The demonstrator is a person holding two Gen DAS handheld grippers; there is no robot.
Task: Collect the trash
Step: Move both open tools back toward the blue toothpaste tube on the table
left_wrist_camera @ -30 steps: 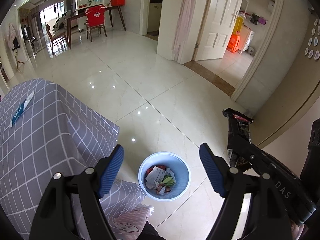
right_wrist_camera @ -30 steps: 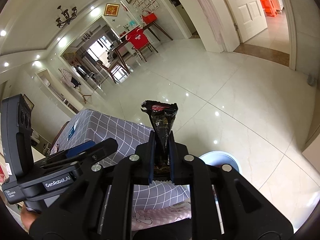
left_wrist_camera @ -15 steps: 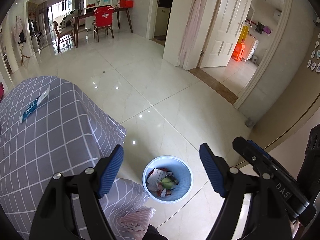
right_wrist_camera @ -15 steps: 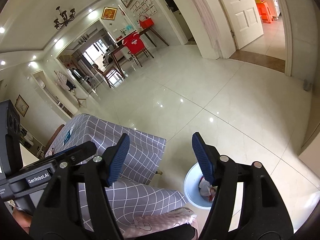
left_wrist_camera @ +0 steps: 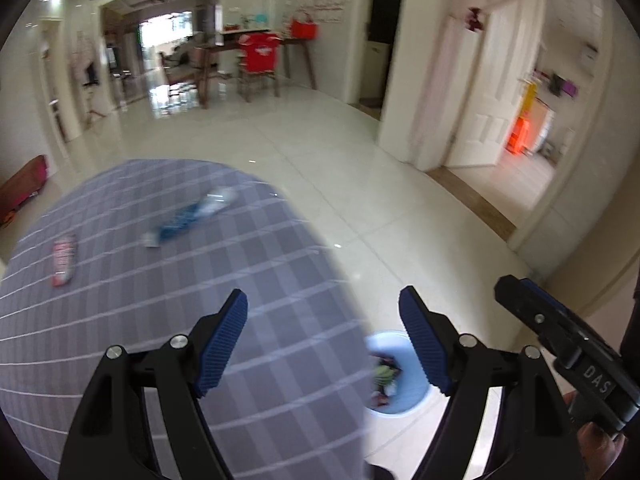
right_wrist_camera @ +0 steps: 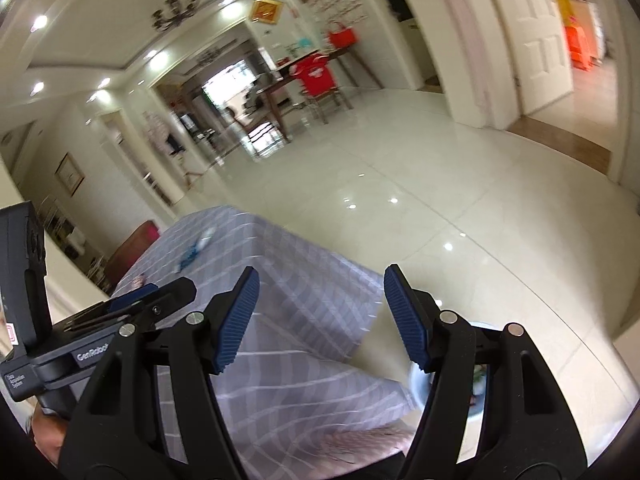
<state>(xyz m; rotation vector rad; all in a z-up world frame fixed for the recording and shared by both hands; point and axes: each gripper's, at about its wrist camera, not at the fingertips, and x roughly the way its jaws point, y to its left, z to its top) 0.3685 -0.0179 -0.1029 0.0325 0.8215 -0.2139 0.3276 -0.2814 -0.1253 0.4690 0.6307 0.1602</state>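
Observation:
My left gripper (left_wrist_camera: 322, 320) is open and empty, above the grey checked tablecloth (left_wrist_camera: 160, 320). On the cloth lie a blue and white wrapper (left_wrist_camera: 192, 216) and, farther left, a red and white wrapper (left_wrist_camera: 64, 258), both blurred. The light blue bin (left_wrist_camera: 416, 396) with trash in it stands on the floor beside the table, half hidden by a finger. My right gripper (right_wrist_camera: 322, 304) is open too, with nothing between its pads, over the table's corner (right_wrist_camera: 312, 360). From there the blue wrapper (right_wrist_camera: 192, 254) shows far left, and the bin (right_wrist_camera: 416, 388) is mostly hidden.
Glossy pale floor tiles (left_wrist_camera: 360, 200) stretch to a far dining table and a chair with a red shirt (left_wrist_camera: 260, 54). White doors (left_wrist_camera: 492, 92) stand at the right. A pink cushion (right_wrist_camera: 360, 440) lies below the table edge. A hand (left_wrist_camera: 596, 440) holds the right gripper's handle.
The right gripper opened and the dark wrapper it held is gone from its jaws. Both grippers swung away from the bin and up over the table, bringing the two wrappers into view.

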